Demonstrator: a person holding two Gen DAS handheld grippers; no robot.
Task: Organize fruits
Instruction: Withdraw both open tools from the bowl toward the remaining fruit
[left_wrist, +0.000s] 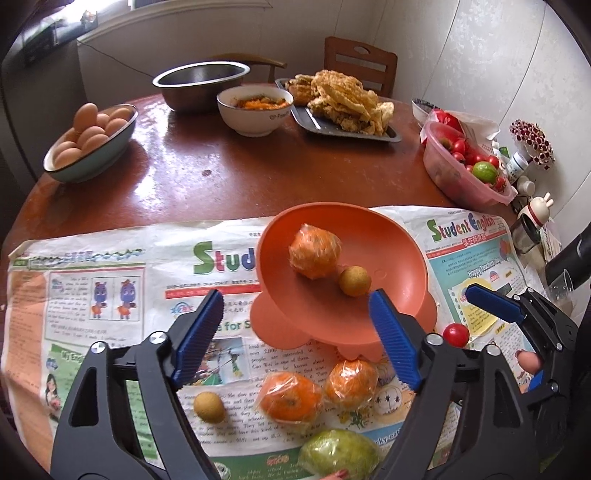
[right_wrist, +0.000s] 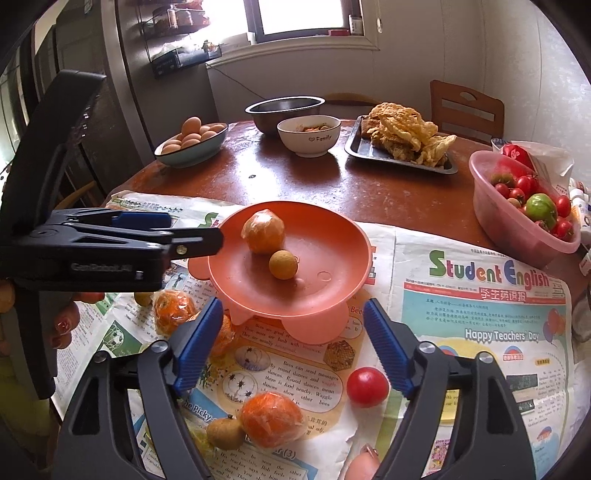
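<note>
An orange fruit plate (left_wrist: 391, 254) (right_wrist: 332, 258) on a foot stands on newspaper and holds a wrapped orange (left_wrist: 314, 252) (right_wrist: 263, 231) and a small brown longan (left_wrist: 354, 281) (right_wrist: 283, 264). My left gripper (left_wrist: 299, 332) is open and empty, just short of the plate; it shows from the side in the right wrist view (right_wrist: 192, 236). Below it lie two wrapped oranges (left_wrist: 291, 397) (left_wrist: 351, 382), a longan (left_wrist: 209, 407) and a green fruit (left_wrist: 338, 454). My right gripper (right_wrist: 293, 347) is open and empty above a red tomato (right_wrist: 367, 387), a wrapped orange (right_wrist: 271, 419) and a longan (right_wrist: 225, 432).
Newspaper (right_wrist: 480, 314) covers the near side of the round brown table (left_wrist: 221, 173). Behind it stand a bowl of eggs (left_wrist: 90, 144), a steel bowl (left_wrist: 201, 83), a white bowl (left_wrist: 255, 110), a tray of fried food (left_wrist: 343, 107) and a pink tub of tomatoes (right_wrist: 517, 206).
</note>
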